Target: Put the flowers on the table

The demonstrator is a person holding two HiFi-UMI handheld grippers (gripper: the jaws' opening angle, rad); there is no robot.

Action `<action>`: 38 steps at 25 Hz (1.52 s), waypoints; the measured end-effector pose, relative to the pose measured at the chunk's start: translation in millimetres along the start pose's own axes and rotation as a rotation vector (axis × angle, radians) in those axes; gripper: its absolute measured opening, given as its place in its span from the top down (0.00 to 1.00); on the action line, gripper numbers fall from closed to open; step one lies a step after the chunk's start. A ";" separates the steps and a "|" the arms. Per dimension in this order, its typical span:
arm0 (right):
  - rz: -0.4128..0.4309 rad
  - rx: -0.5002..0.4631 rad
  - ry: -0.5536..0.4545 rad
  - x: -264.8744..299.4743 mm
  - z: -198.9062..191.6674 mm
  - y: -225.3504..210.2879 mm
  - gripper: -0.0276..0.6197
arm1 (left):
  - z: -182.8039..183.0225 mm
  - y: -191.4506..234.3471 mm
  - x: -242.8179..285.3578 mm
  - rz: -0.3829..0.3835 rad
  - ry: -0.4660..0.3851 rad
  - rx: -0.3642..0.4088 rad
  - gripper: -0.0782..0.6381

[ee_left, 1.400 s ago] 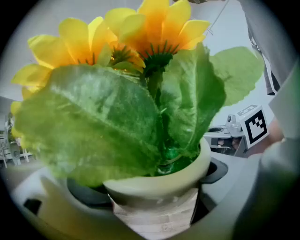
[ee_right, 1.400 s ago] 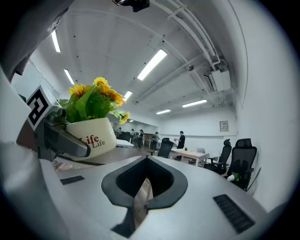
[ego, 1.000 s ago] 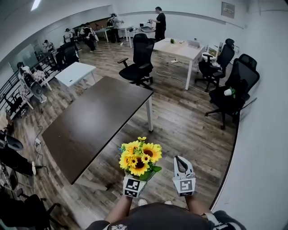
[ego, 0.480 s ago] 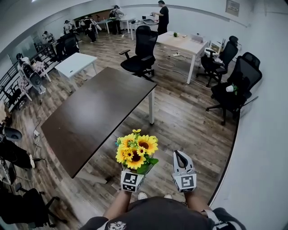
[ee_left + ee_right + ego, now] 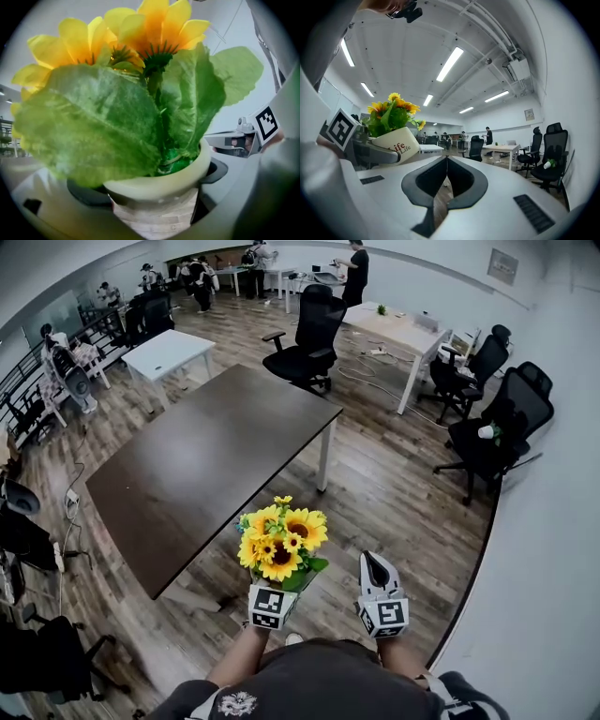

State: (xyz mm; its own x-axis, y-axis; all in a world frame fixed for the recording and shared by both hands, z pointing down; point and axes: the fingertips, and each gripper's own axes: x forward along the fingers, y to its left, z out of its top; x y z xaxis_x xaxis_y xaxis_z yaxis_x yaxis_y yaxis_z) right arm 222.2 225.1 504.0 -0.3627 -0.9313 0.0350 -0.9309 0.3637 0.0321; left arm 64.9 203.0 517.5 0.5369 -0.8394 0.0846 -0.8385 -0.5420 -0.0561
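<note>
Flowers [image 5: 281, 545] sit clamped between left gripper [image 5: 277, 589] fingers [image 5: 218, 171], seemingly short of table [image 5: 187, 474]

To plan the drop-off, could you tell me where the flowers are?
Head view, low centre: the flowers are held in the left tool, over the floor, just short of the table.

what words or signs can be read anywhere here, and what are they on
"Life" on the cream flower pot, printed twice, red above dark; the upper one is partly cut off in the right gripper view.
Marker cubes: black and white square patterns, no words.
Framed sign on the far wall: too small to read.
Print on the person's shirt: too small to read.
</note>
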 end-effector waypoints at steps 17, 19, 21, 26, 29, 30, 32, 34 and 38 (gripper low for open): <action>0.043 -0.011 -0.039 58.5 -12.1 -11.6 0.92 | -15.6 42.6 27.6 0.076 0.009 -0.005 0.12; 0.064 -0.021 -0.057 68.7 -5.9 -23.4 0.92 | -15.3 42.1 43.0 0.088 0.009 -0.016 0.12; 0.086 -0.027 -0.070 79.7 0.0 -37.2 0.92 | -14.1 40.5 60.7 0.098 0.014 -0.018 0.12; 0.124 -0.042 -0.066 112.8 1.0 -72.0 0.92 | -5.7 41.4 105.7 0.123 0.017 -0.008 0.12; 0.148 -0.040 -0.065 136.6 1.1 -90.8 0.92 | -1.8 47.0 130.1 0.147 0.028 0.007 0.12; 0.158 -0.041 -0.066 144.7 1.4 -96.8 0.92 | -0.7 48.6 138.0 0.154 0.033 0.014 0.12; 0.179 -0.039 -0.068 160.3 2.1 -108.2 0.92 | 1.4 51.4 152.0 0.172 0.041 0.025 0.12; 0.201 -0.029 -0.069 173.1 1.1 -117.1 0.92 | 1.5 53.8 162.0 0.191 0.054 0.031 0.12; 0.248 -0.021 -0.069 195.5 -1.2 -129.3 0.92 | 2.7 60.0 175.4 0.241 0.073 0.025 0.12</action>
State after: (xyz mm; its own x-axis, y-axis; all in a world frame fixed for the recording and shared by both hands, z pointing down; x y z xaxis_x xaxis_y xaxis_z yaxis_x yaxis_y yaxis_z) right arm 271.7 -3.9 507.9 -0.5822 -0.8127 -0.0243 -0.8126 0.5806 0.0514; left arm 109.0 23.1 526.3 0.3132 -0.9396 0.1377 -0.9383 -0.3286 -0.1080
